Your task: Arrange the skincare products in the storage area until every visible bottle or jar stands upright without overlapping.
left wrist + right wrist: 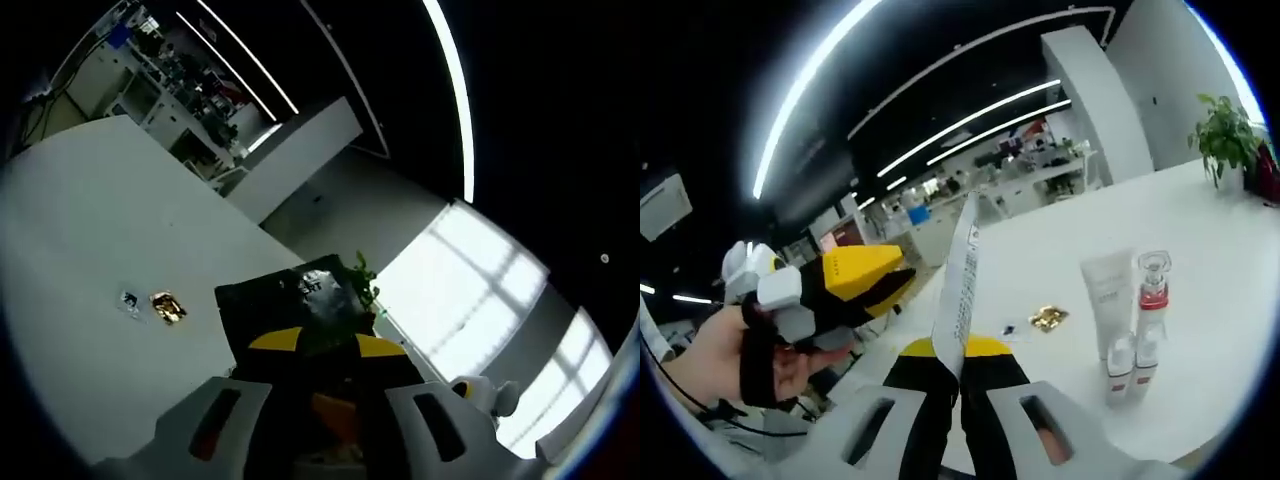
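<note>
Right gripper (958,372): jaws pressed onto the lower end of a flat white tube (960,290), seen edge-on, which rises tilted from between the yellow-tipped jaws with fine print along its side. Beyond it, on the white tabletop (1200,250): a small gold foil sachet (1048,318) with a tiny dark-printed scrap (1008,328) just beside it, both lying flat in open surface. Further right, an upright cluster: a white squeeze tube (1107,295) standing on its cap, a clear-topped bottle with a red collar (1151,305), and two small white bottles (1121,368) in front (close together, whether touching cannot be told). Bare tabletop lies all round this cluster, with much free surface toward the far edge, where a potted plant (1223,135) stands. In the right gripper view the left gripper (865,280) shows at the left, held in a person's hand (735,365), yellow and black, above the table's near side. Left gripper (328,350): jaws close around a dark, glossy item (290,300) in the left gripper view; what it is cannot be told, nor whether it is truly pinched. Past it, the gold sachet (167,306) and scrap (129,300) lie on the otherwise open white tabletop (90,200), whose far edge runs diagonally against a grey floor (340,200). Green leaves (362,278) show behind the dark item.
</note>
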